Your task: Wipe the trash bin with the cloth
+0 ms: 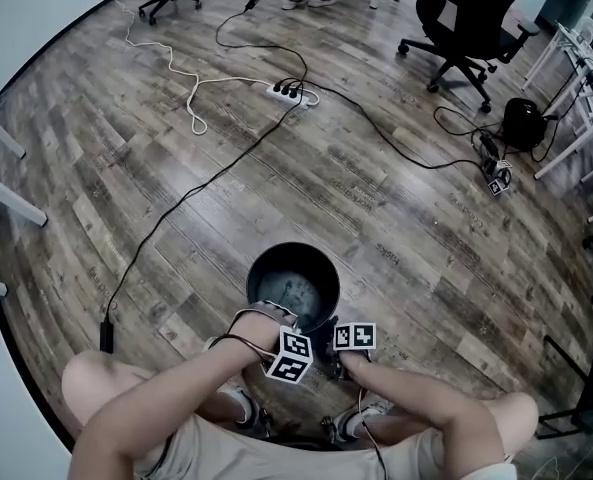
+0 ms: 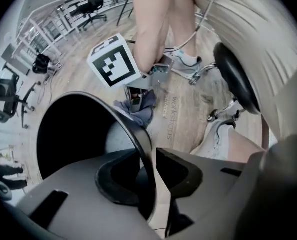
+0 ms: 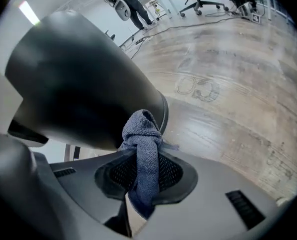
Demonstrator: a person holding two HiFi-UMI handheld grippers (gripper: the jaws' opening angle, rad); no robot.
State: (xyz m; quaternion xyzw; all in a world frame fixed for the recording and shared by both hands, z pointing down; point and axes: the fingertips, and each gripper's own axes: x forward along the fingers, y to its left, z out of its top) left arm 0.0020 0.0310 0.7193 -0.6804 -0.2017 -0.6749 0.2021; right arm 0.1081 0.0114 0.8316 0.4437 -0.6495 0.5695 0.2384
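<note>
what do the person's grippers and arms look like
Both the left gripper and the right gripper have grey moulded bodies with black pads in the jaws; the right one's pads look meshed. Each carries a white cube printed with black square markers. Thin cables trail along the arms. No sleeves show; the person wears pale beige shorts and white trainers.

Black round trash bin (image 1: 264,262), upright on wood floor (image 1: 396,198), open top, glossy dark wall, pale smudges on inside bottom. Thin rim sitting between jaws of left hand-held gripper (image 2: 147,160), not clamped. Blue-grey knit cloth (image 3: 144,149), bunched into narrow twisted wad, pinched between jaws of right hand-held gripper (image 3: 147,171), free end poking forward. Wad tip up against bin's outer side wall, outside the rim, on the side nearest the person.
</note>
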